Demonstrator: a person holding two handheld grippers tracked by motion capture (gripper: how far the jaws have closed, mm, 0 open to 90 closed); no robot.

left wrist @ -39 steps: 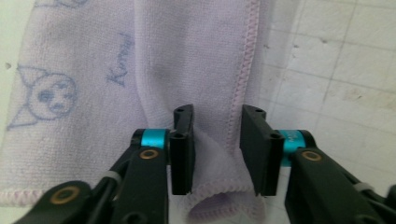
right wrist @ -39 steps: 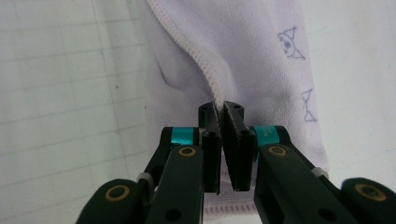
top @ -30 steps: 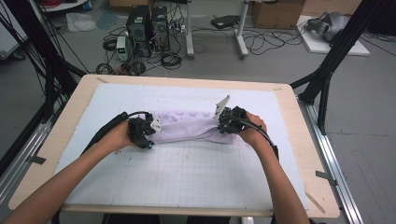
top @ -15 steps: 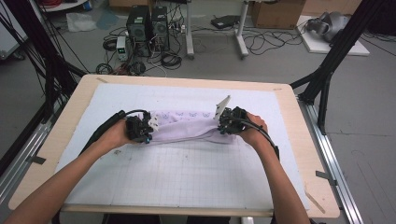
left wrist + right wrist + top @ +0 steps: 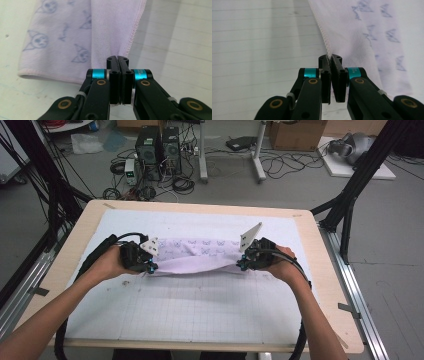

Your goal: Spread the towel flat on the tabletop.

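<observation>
A pale lilac cloth (image 5: pixel 200 251) printed with small cat faces lies across the middle of the white grid mat (image 5: pixel 200 312). My left gripper (image 5: pixel 150 266) is shut on the cloth's near left corner, and my right gripper (image 5: pixel 241 264) is shut on its near right corner. The near edge hangs lifted between them and sags in the middle. In the left gripper view the jaws (image 5: pixel 117 58) are pressed together on the hemmed cloth (image 5: pixel 62 42). The right gripper view shows the jaws (image 5: pixel 329 58) pinching the stitched hem of the cloth (image 5: pixel 362 37).
The mat covers a wooden table (image 5: pixel 75 245) with bare wood at its borders. Black frame posts (image 5: pixel 350 195) stand at both sides. Computer towers (image 5: pixel 157 145) and cables lie on the floor beyond the far edge.
Both hands have risen a little and drawn the cloth's near edge up off the mat. The left gripper's jaws have closed on the corner.
</observation>
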